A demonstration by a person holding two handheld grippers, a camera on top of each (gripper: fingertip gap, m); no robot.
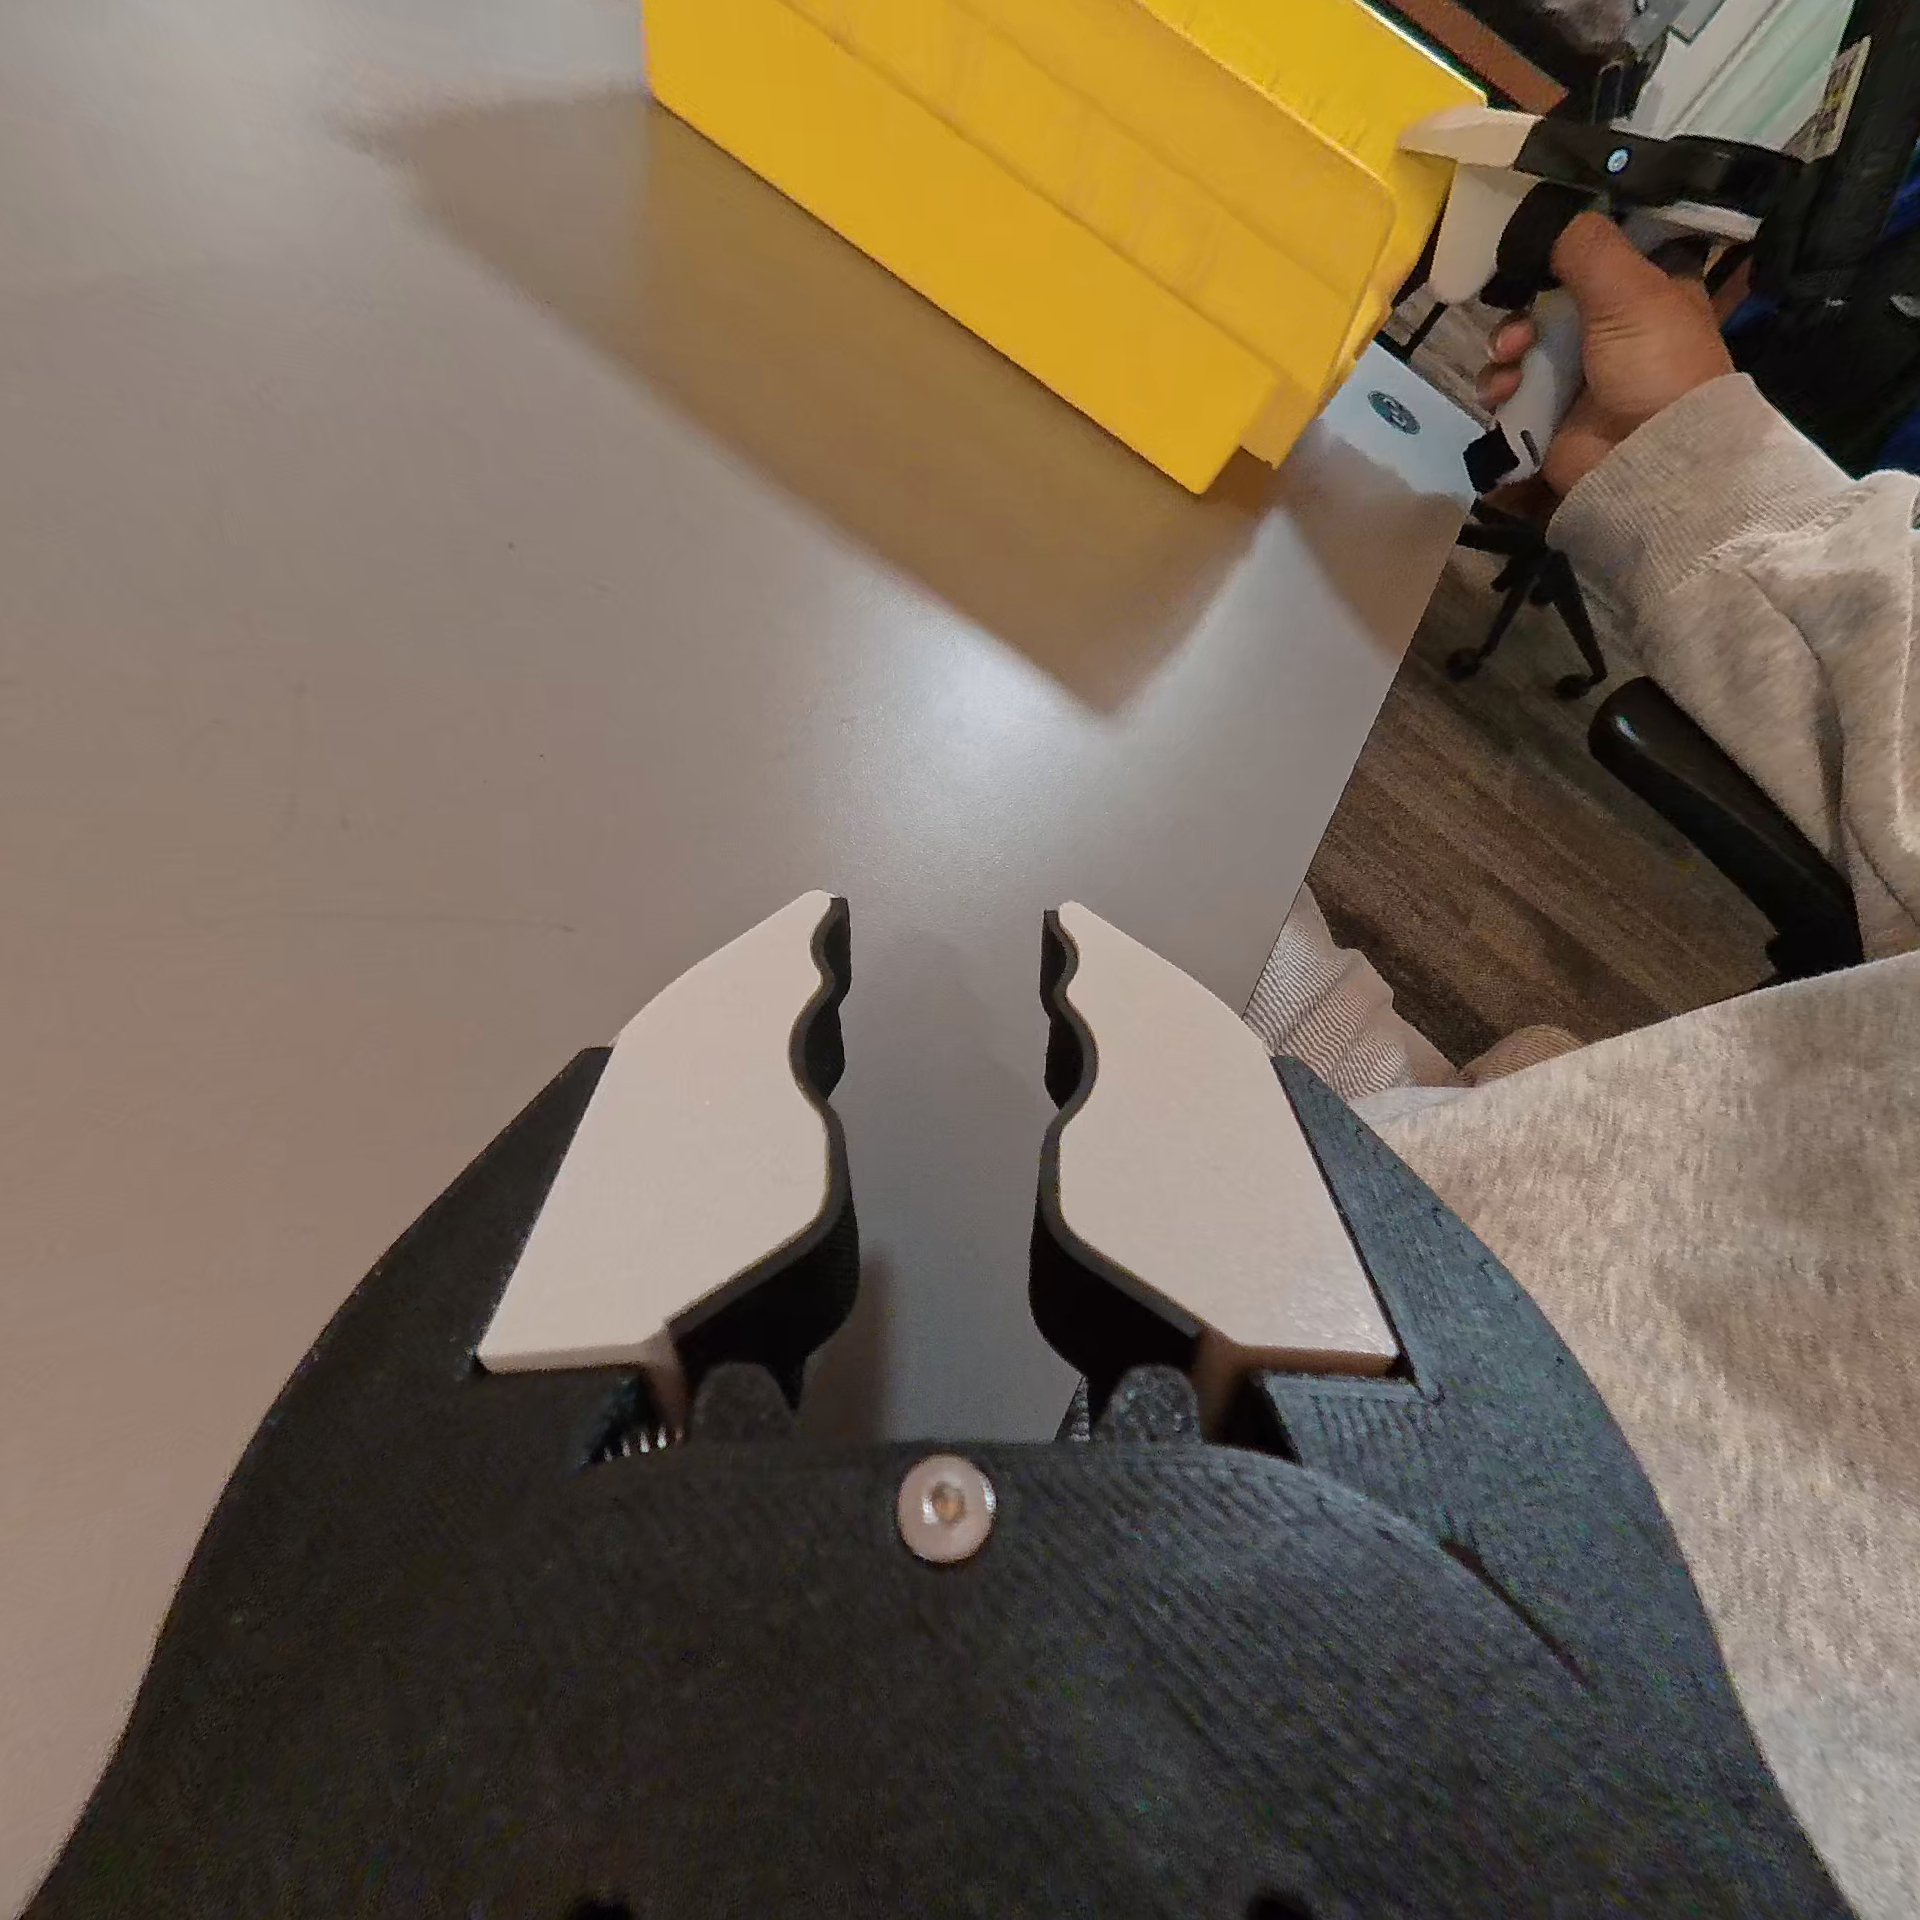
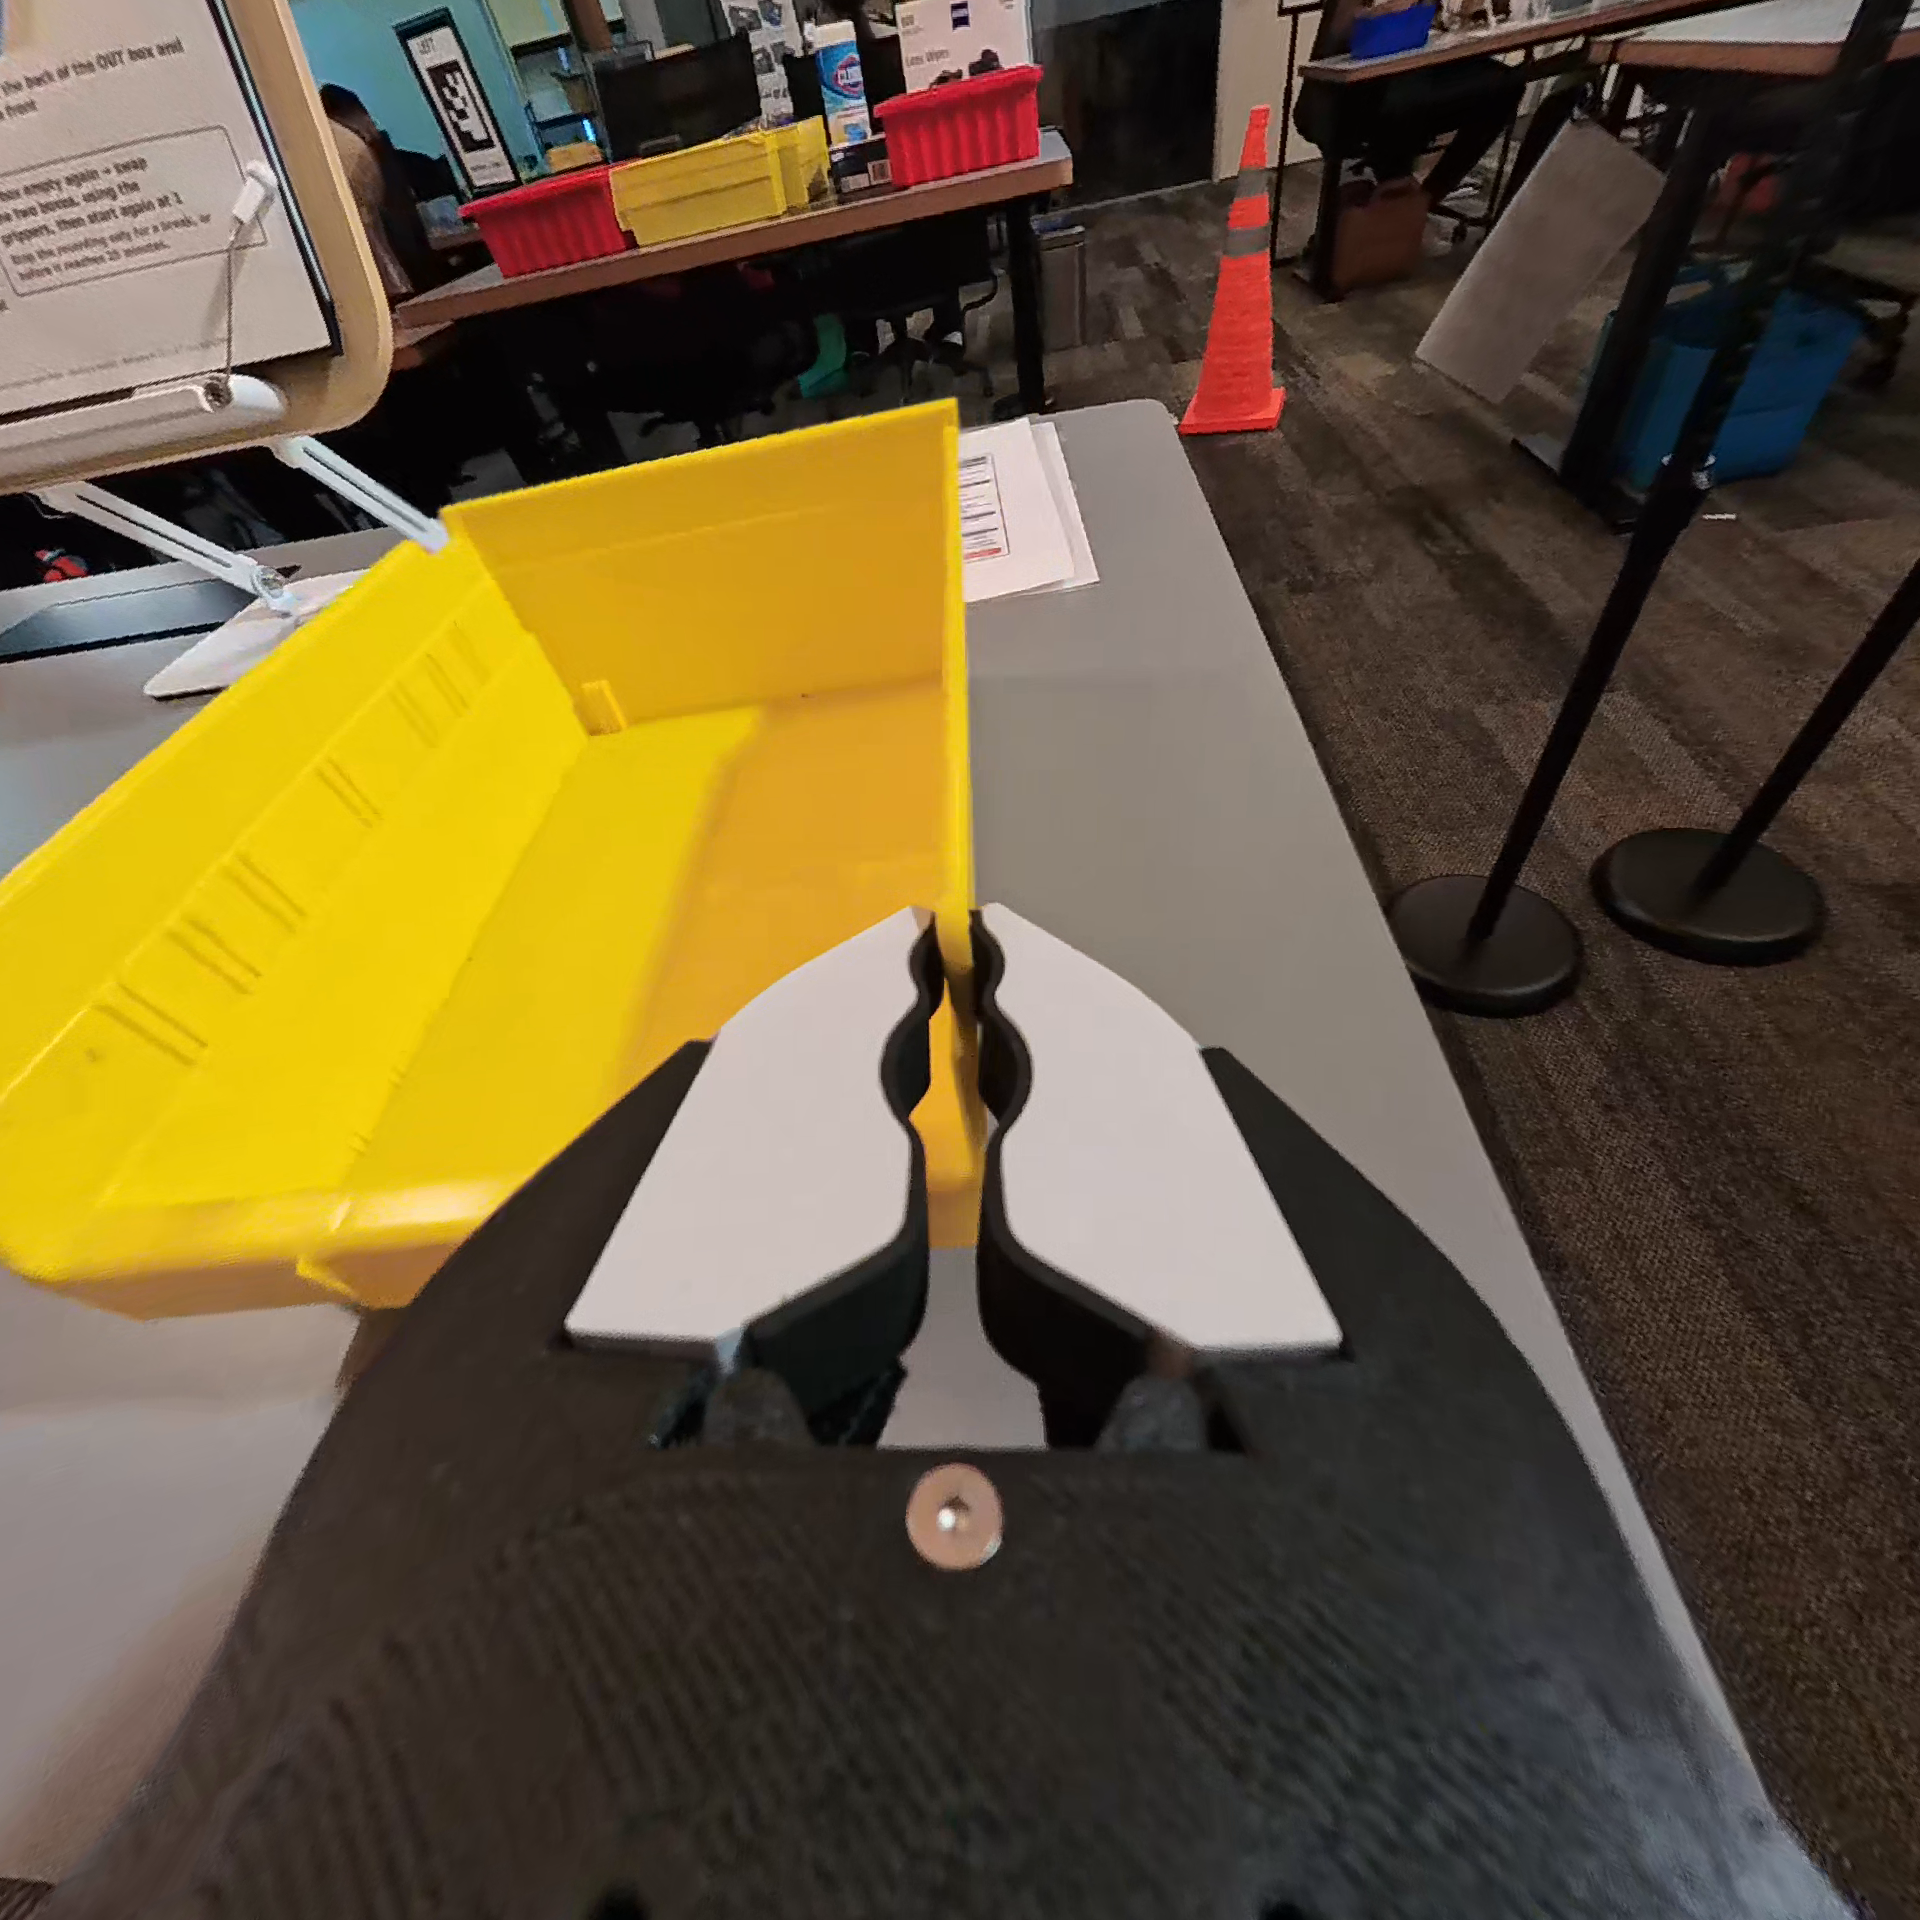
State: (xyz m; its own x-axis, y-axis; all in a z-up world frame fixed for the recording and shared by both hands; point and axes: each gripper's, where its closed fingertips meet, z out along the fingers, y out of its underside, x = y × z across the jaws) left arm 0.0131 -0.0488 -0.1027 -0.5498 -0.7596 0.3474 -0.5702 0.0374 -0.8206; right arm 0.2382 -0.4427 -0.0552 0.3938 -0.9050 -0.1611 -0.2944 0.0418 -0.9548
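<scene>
- From the left gripper (image 1: pixel 945 925) we look down, close over the grey table (image 1: pixel 364 623), toward the yellow bin (image 1: pixel 1039 239) farther off.
- From the right gripper (image 2: pixel 956 920) we look along the table, right up against the bin (image 2: pixel 727 623).
- Both views share the bin and table.

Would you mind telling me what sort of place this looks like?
Probably a shared lab or workshop, not a home: red and yellow bins crowd a far table, an orange cone stands on the carpet, and stanchions rope off space beside the grey table.
</scene>
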